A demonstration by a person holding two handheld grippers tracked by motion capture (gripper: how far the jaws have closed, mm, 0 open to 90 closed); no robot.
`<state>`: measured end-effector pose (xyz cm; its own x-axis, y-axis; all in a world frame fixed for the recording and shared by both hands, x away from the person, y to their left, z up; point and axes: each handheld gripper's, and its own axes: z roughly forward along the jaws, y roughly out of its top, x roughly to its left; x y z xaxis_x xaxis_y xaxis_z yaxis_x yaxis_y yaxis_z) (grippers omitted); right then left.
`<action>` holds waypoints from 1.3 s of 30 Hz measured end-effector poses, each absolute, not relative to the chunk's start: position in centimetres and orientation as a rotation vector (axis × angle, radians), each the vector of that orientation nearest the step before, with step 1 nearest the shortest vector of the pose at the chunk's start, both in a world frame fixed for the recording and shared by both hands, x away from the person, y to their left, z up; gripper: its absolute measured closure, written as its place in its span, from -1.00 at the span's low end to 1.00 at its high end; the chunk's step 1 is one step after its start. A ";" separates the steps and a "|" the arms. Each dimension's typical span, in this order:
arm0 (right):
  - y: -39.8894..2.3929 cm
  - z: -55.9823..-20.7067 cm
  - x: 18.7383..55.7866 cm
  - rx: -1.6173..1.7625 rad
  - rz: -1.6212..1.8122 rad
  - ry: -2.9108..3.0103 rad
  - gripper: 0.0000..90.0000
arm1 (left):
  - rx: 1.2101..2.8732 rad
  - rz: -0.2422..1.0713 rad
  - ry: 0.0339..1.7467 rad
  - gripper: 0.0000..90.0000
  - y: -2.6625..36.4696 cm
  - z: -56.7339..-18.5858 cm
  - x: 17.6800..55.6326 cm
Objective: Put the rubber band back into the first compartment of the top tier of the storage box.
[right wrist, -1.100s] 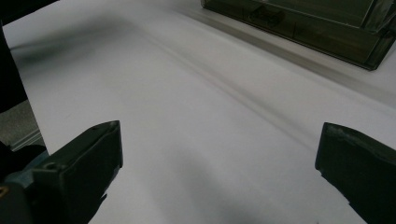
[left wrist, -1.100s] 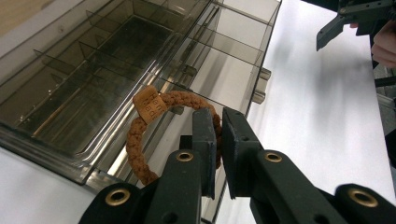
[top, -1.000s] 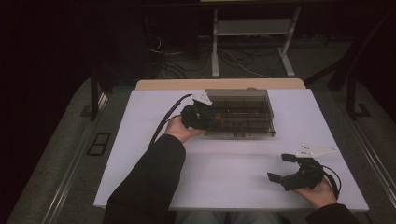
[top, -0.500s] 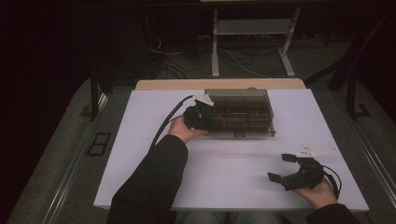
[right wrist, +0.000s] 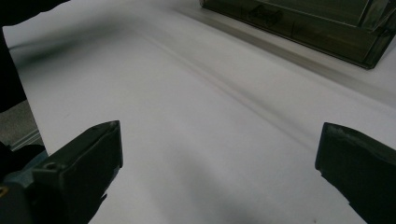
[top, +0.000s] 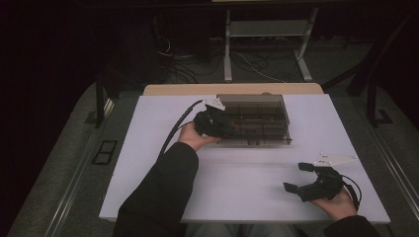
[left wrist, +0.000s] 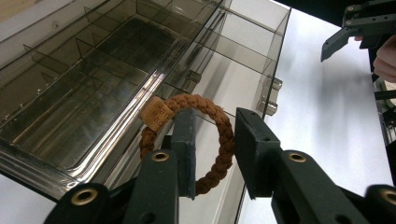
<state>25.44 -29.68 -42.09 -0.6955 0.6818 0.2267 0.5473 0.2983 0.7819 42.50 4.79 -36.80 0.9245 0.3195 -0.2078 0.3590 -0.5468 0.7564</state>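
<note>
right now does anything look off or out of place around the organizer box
Nothing looks spilled or damaged. The one oddity: a brown braided ring sits over a finger of the left gripper, whose jaws have just been opening, above the smoky compartment box. The right gripper rests open on the white table.

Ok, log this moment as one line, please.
left gripper: jaws just opening, brown braided bracelet between them, over smoky organizer box | right gripper: open, idle above white table

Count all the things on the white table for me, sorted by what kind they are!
Clear compartment boxes: 1
Brown braided rope rings: 1
Tongs held in hands: 2, left tongs and right tongs
Total: 4
</note>
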 end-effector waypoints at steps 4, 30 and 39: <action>-29.7 -42.1 25.4 1.153 1.355 2.407 -0.99 | 2.168 -0.060 0.484 0.35 5.1 -36.5 42.4; -29.7 -42.1 25.4 1.155 1.354 2.404 -0.99 | 2.112 0.017 0.586 -0.97 8.9 -34.2 41.0; -29.7 -42.1 25.3 1.157 1.355 2.404 -0.99 | 2.078 0.037 0.623 -1.00 10.9 -34.2 39.9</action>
